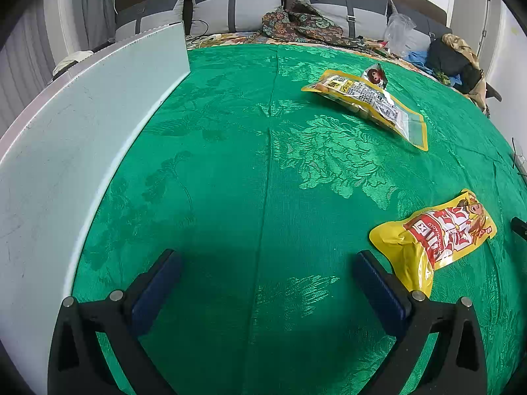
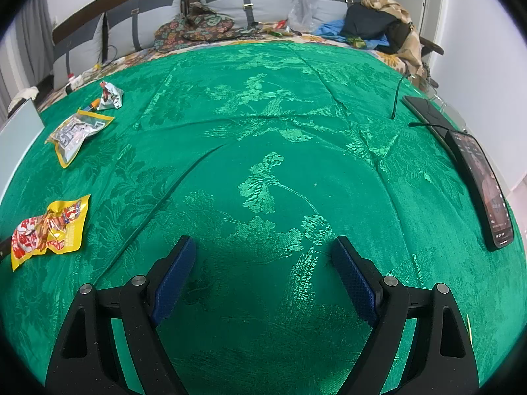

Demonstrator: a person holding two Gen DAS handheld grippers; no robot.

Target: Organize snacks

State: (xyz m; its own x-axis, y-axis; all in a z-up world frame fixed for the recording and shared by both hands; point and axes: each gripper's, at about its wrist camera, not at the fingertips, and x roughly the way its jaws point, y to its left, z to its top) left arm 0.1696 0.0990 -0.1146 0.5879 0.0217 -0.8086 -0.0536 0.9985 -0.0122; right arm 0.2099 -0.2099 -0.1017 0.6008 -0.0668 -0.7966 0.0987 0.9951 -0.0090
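Note:
A yellow and red snack bag [image 1: 438,235] lies on the green cloth just right of my left gripper [image 1: 266,260], which is open and empty. It also shows at the left in the right wrist view [image 2: 49,227]. A yellow-edged clear snack pouch [image 1: 369,102] lies farther back, with a small crumpled silver packet [image 1: 375,75] behind it. Both show in the right wrist view, the pouch [image 2: 77,133] and the packet [image 2: 110,95]. My right gripper [image 2: 260,247] is open and empty over bare cloth.
A pale white box wall [image 1: 72,138] runs along the table's left side. Two dark phones [image 2: 481,177] with a cable lie at the right edge. Behind the green tablecloth [image 2: 263,115] is a sofa with cushions, clothes and a plastic bag [image 2: 303,3].

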